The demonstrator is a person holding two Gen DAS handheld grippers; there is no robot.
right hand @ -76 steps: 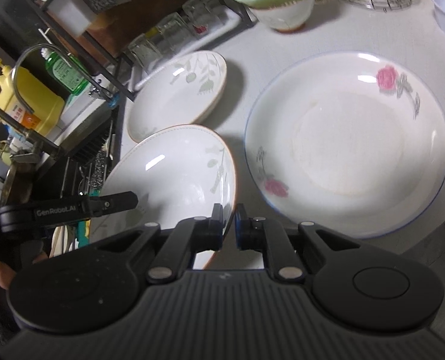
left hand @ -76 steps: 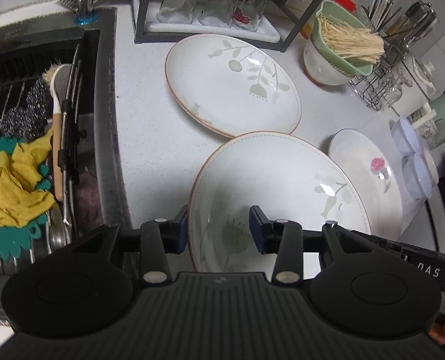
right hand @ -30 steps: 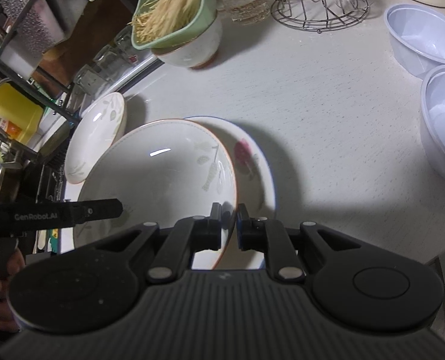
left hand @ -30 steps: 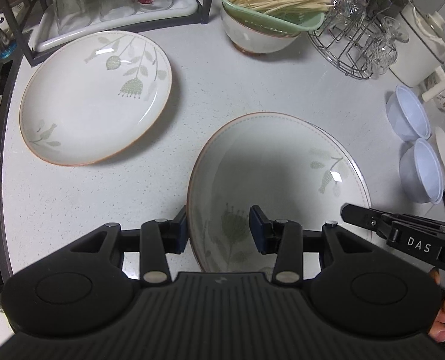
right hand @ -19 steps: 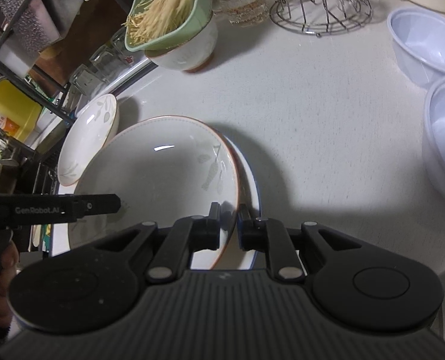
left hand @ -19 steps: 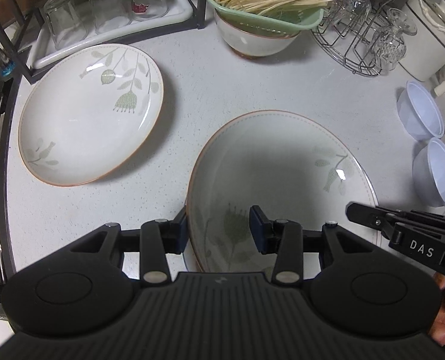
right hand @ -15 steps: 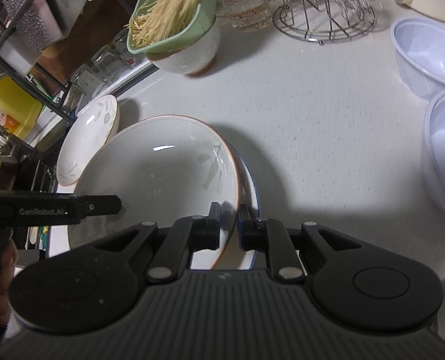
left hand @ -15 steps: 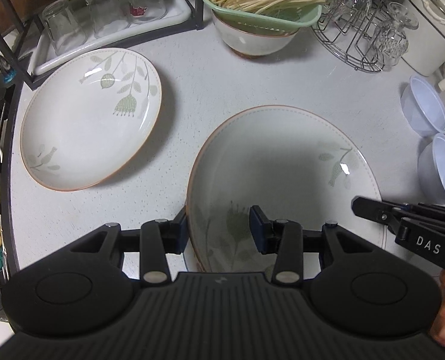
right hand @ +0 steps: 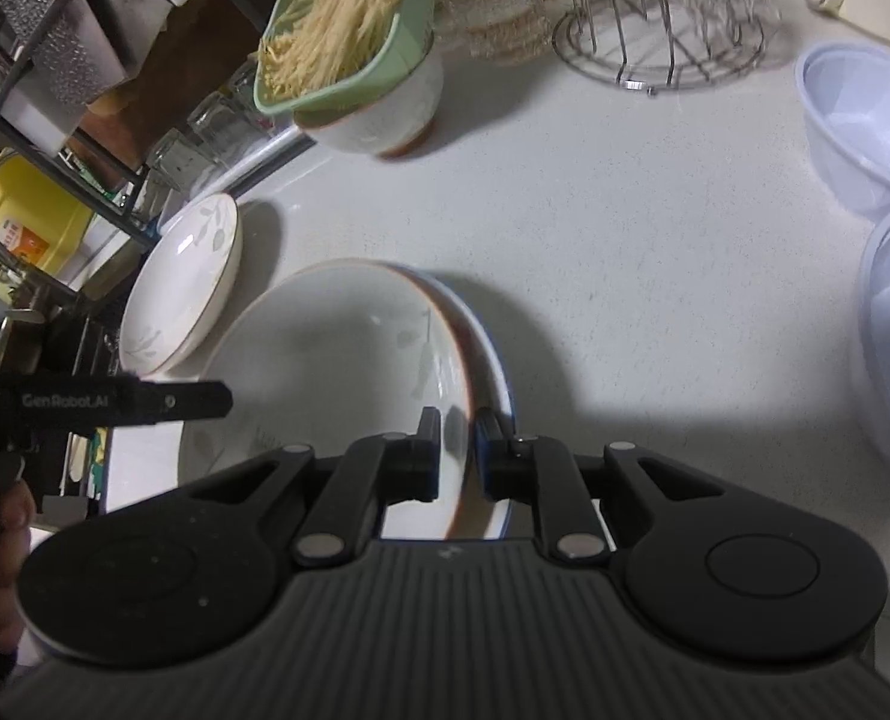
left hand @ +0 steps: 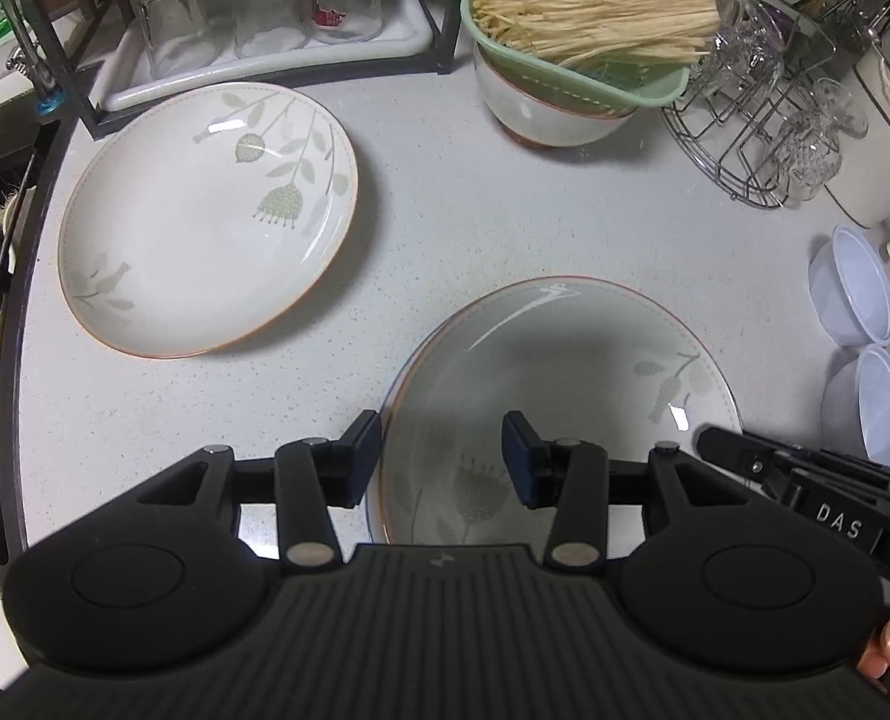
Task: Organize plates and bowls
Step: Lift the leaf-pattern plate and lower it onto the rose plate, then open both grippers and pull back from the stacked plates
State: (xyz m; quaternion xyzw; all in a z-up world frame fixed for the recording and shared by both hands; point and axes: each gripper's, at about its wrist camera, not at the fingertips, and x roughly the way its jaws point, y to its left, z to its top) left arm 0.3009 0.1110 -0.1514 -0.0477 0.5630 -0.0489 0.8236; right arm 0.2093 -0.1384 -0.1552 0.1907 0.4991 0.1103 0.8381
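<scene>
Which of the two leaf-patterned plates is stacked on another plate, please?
The near leaf-patterned plate between the grippers; a blue-rimmed plate shows beneath it. The far plate lies directly on the counter.

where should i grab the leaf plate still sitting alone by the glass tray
Grip the leaf plate by its raised rim on the near right edge, coming in low from the open counter side. It lies flat, and the glass tray crowds its far side.

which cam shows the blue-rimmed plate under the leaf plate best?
Right wrist. There the blue-rimmed plate shows as a crescent along the right side of the leaf plate stacked on it, beside the right gripper. The left wrist view shows only a faint sliver at the leaf plate's left edge.
</scene>
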